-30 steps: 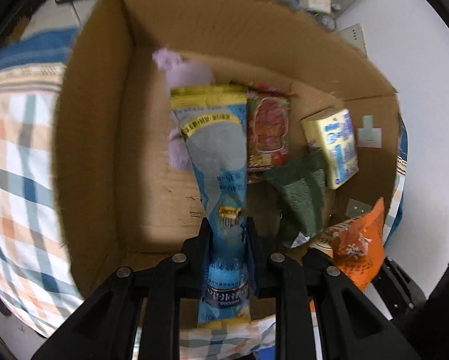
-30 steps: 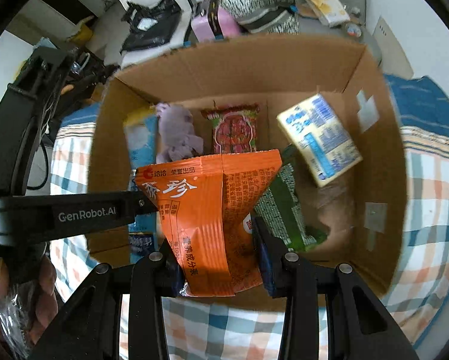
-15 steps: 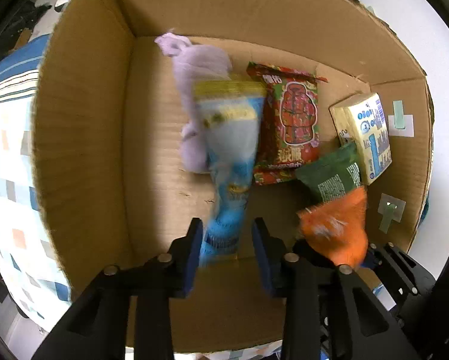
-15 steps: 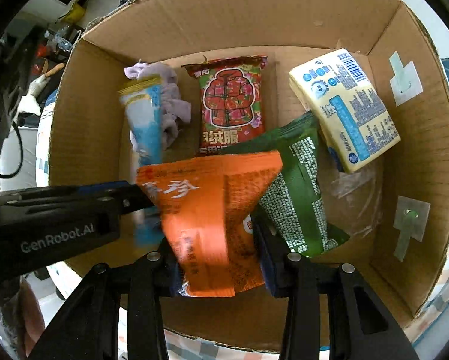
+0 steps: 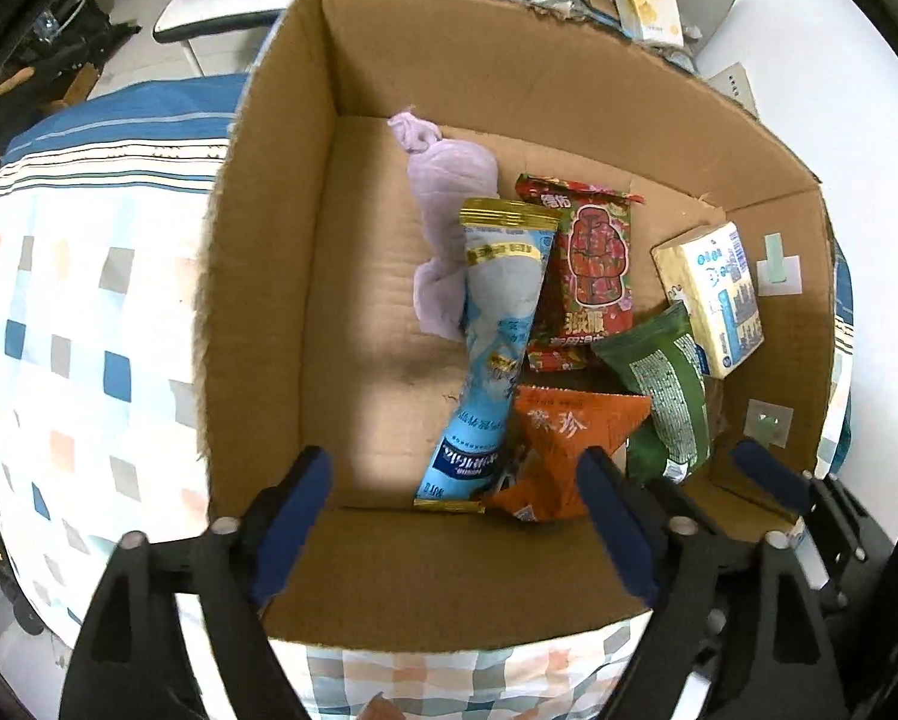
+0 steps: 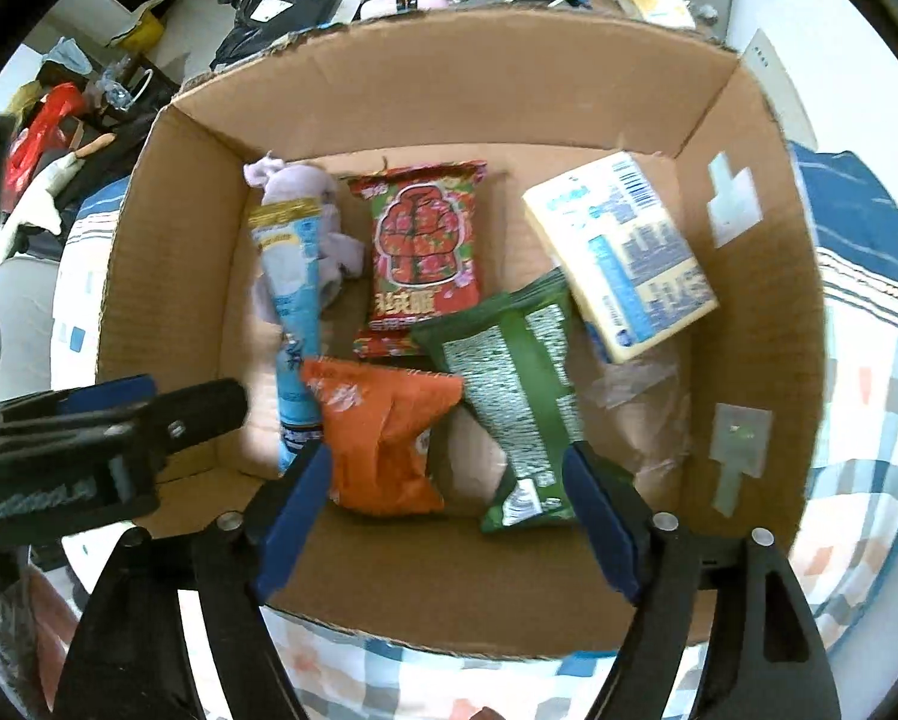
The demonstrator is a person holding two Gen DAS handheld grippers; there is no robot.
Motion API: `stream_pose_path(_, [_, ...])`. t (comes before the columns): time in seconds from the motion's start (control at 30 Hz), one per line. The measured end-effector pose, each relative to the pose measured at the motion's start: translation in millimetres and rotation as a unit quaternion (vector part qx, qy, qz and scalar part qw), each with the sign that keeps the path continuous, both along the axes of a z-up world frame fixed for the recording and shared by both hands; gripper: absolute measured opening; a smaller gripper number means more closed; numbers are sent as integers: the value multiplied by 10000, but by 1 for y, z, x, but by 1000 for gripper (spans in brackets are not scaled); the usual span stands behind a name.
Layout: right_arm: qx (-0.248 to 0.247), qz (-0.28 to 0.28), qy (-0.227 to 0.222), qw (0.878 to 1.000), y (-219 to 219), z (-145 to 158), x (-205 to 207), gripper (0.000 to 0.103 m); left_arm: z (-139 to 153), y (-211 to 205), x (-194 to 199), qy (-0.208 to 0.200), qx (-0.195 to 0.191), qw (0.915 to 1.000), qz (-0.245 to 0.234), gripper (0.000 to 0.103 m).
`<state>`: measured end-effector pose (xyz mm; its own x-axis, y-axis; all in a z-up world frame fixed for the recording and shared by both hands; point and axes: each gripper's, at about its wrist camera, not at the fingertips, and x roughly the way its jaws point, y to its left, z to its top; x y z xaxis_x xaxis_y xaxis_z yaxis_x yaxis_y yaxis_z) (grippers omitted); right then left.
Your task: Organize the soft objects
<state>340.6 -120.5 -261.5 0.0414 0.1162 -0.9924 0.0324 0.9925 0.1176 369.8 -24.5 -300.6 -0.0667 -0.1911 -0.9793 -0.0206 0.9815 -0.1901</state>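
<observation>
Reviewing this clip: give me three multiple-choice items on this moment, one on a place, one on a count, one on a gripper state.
1. Where does the orange packet lie?
A. on the checked cloth
B. in the cardboard box
C. in the right gripper

2. How many items lie in the box?
A. four
B. six
C. eight

3. How is the left gripper?
A. open
B. shut on the blue packet
C. out of view

Answers:
1 B, it rests on the box floor.
2 B, five packets plus a purple cloth.
3 A, its fingers are spread with nothing between.
</observation>
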Motion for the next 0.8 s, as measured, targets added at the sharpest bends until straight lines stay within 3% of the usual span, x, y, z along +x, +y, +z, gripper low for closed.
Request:
stream_pose_path(0.07, [-103, -12, -46, 9999, -4, 3, -2, 86, 6, 1, -6, -154, 78, 9999, -1, 91])
stream_pose_path(0.13, [-213, -39, -130, 9997, -6, 7, -6, 100, 13, 8, -9, -298, 121, 9995, -14, 93])
stream_pose_path(0.23, [-351, -113, -260, 9990, -16, 12, -12, 103, 21, 10, -17, -604, 268, 9978, -14, 96])
stream_pose_path(0.43, [-493, -334, -434, 9973, -26, 17, -21, 103, 39, 11, -33, -1219, 536, 9911, -35, 99])
stream_pose_path(0.6, [-560, -396, -593, 9959, -30, 28, -32, 103, 57, 12, -47, -1494, 625, 9868, -50, 99])
stream_pose_path(0.8, [-509, -454, -893, 9937, -34, 65, -60, 103, 95, 6, -76, -1946, 690, 9784, -43, 99])
